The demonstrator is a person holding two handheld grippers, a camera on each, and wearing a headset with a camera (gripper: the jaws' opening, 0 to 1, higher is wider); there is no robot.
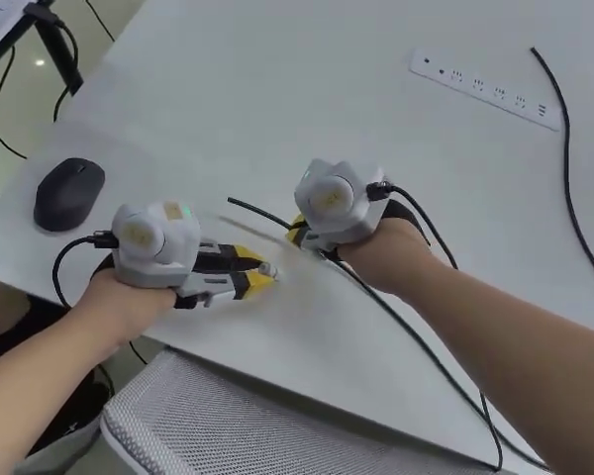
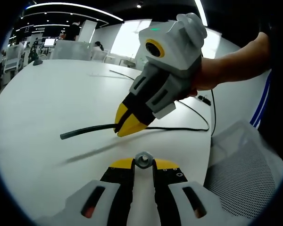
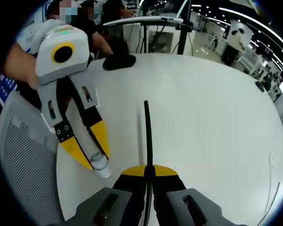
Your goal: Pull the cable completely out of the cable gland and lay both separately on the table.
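My left gripper point(image 1: 261, 275) is shut on the small grey cable gland point(image 1: 270, 269), which is pinched between its yellow jaw tips just above the white table point(image 1: 277, 89). In the left gripper view the gland point(image 2: 143, 159) sits at the jaw tips point(image 2: 143, 165). My right gripper point(image 1: 298, 236) is shut on the black cable point(image 1: 249, 209), whose free end sticks out to the left. The cable point(image 3: 147, 134) runs straight out from the right gripper point(image 3: 148, 172), apart from the gland point(image 3: 100, 165) in the left gripper point(image 3: 97, 159). The cable end point(image 2: 85, 131) hangs over the table.
A black mouse point(image 1: 69, 193) lies at the table's left. A white power strip point(image 1: 485, 89) and another black cable point(image 1: 574, 188) lie at the far right. A mesh chair point(image 1: 228, 426) stands below the table's near edge.
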